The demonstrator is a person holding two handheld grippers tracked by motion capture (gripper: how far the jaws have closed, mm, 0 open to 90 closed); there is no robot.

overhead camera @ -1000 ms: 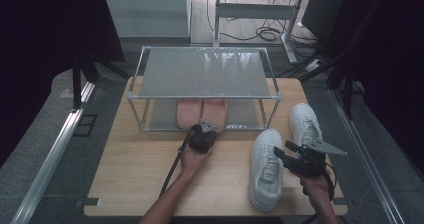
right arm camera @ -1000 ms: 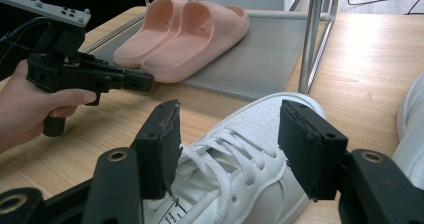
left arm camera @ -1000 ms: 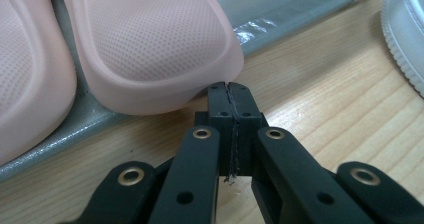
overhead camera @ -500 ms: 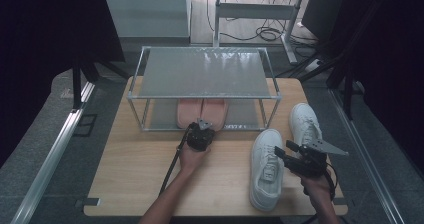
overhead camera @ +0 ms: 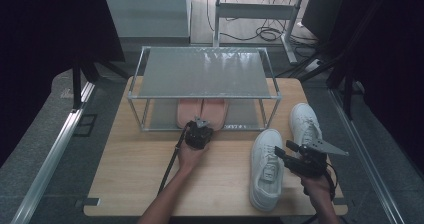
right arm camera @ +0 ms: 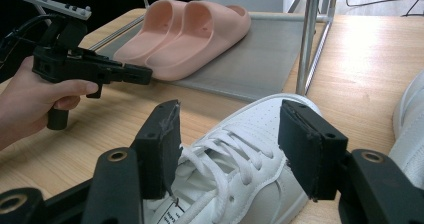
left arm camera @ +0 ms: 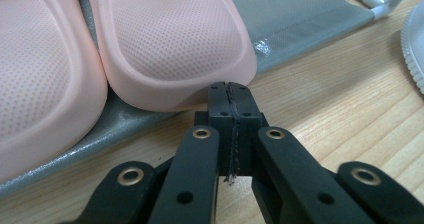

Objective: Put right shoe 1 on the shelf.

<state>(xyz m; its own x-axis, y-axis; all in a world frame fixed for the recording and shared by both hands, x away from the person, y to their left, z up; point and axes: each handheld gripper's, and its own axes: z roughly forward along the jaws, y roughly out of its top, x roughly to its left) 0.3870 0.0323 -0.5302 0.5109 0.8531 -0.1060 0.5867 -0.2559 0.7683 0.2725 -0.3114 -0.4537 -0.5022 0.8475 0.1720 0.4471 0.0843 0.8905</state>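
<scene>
Two pink slippers [overhead camera: 202, 111] lie side by side on the rack's lower shelf [overhead camera: 247, 115]. My left gripper [overhead camera: 201, 125] is shut and empty, its tips [left arm camera: 231, 91] right at the heel of one pink slipper [left arm camera: 170, 39]; touching or just short, I cannot tell. A white sneaker [overhead camera: 266, 168] lies on the table at the front right. My right gripper [overhead camera: 282, 151] is open, with the laced top of that sneaker [right arm camera: 235, 174] between its pads [right arm camera: 162, 144], which stand clear of it. A second white sneaker [overhead camera: 305, 124] lies behind.
The metal rack [overhead camera: 204, 71] has a grey upper shelf over the slippers. One upright leg [right arm camera: 310, 39] stands just beyond the near sneaker. The other hand and the left gripper [right arm camera: 100, 71] are at the left in the right gripper view. Bare wooden table [overhead camera: 135, 174] spreads at the front left.
The left gripper has edged slightly toward the slipper's heel. The right gripper and both sneakers have kept still.
</scene>
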